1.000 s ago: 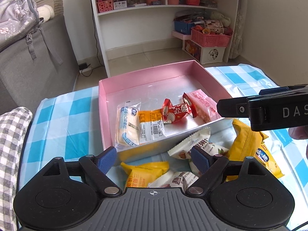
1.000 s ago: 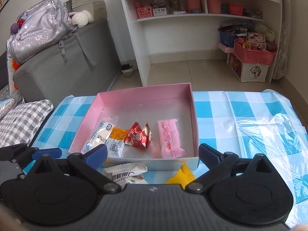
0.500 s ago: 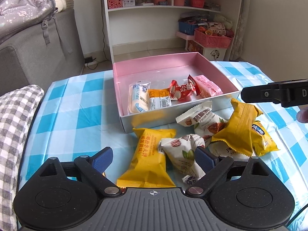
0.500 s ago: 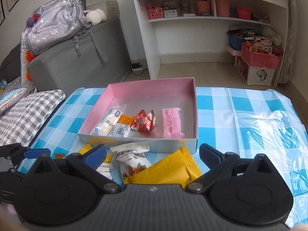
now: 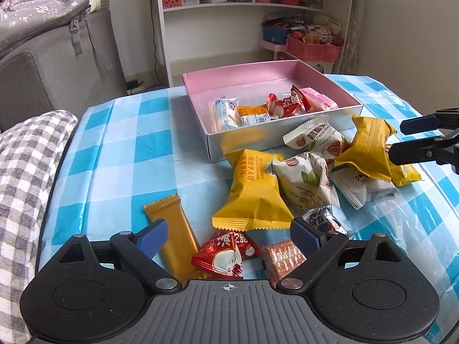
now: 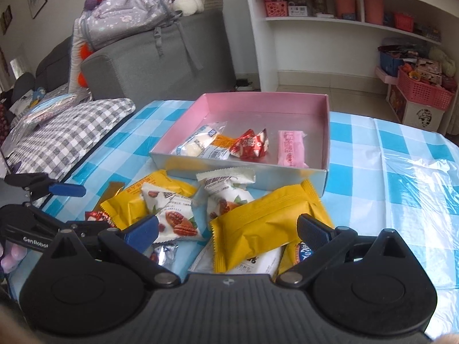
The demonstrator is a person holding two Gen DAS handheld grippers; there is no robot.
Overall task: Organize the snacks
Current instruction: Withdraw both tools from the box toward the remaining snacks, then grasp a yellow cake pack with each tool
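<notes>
A pink box (image 5: 258,71) (image 6: 266,97) on the blue checked tablecloth holds several snacks: a white roll, an orange pack, a red candy (image 5: 284,104) and a pink pack (image 6: 289,149). A pile of loose snacks lies in front of it. My left gripper (image 5: 229,233) is open above a red triangular candy (image 5: 226,255), between a gold bar (image 5: 172,235) and a pink wafer pack (image 5: 284,258). My right gripper (image 6: 228,228) is open over a yellow pack (image 6: 264,223), nothing pinched. A white pecan pack (image 6: 172,215) lies to the left.
A grey checked cushion (image 5: 25,172) borders the table on the left. A grey sofa with a backpack (image 6: 126,8) and a white shelf unit (image 5: 243,14) stand behind. Pink baskets (image 6: 424,91) sit on the floor at right. Bare cloth lies right of the box (image 6: 401,172).
Both grippers have pulled back from the box toward the near side of the table. The loose snack pile, first mostly hidden, now lies in full view under and ahead of the fingers.
</notes>
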